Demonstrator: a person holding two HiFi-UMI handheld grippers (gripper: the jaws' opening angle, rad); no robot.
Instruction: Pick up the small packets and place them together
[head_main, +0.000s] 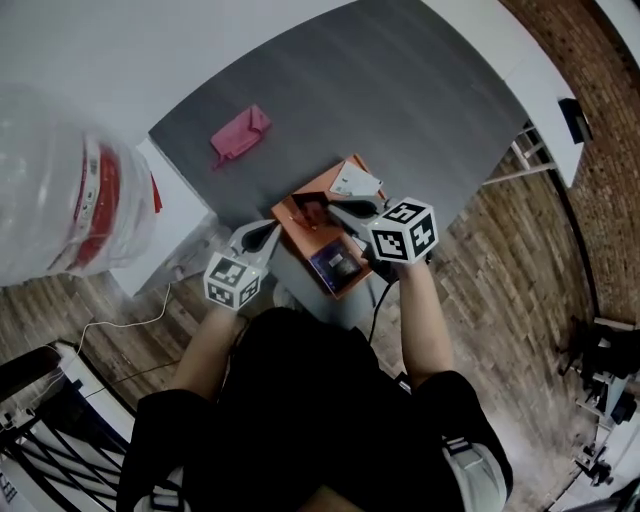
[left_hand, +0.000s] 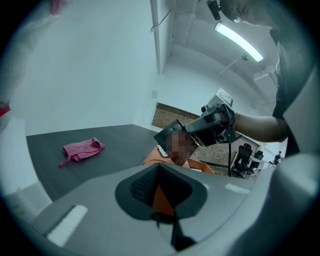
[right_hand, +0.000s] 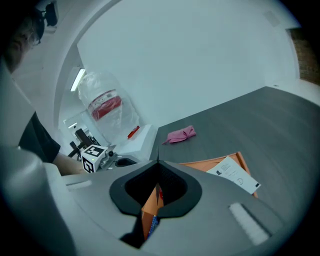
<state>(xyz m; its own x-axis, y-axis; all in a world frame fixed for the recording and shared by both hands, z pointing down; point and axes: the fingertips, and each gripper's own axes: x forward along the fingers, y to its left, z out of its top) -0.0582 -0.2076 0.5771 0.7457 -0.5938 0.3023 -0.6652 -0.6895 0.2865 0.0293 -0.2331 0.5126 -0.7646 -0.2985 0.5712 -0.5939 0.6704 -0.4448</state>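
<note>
The right gripper (head_main: 338, 210) pinches a dark packet (left_hand: 176, 141) above the orange tray (head_main: 292, 218) on the bench (head_main: 400, 100). The white packet (head_main: 355, 181) lies just beyond, at the tray's far corner, nearer this hand than the left gripper (head_main: 268, 232), closed and empty.

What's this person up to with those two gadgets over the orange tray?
A person works two hand-held grippers. The right gripper is clamped on a dark packet, held above the orange tray on the grey table. The left gripper, jaws together, hovers by the tray's corner. A white packet lies on the tray; a pink cloth lies farther off.
</note>
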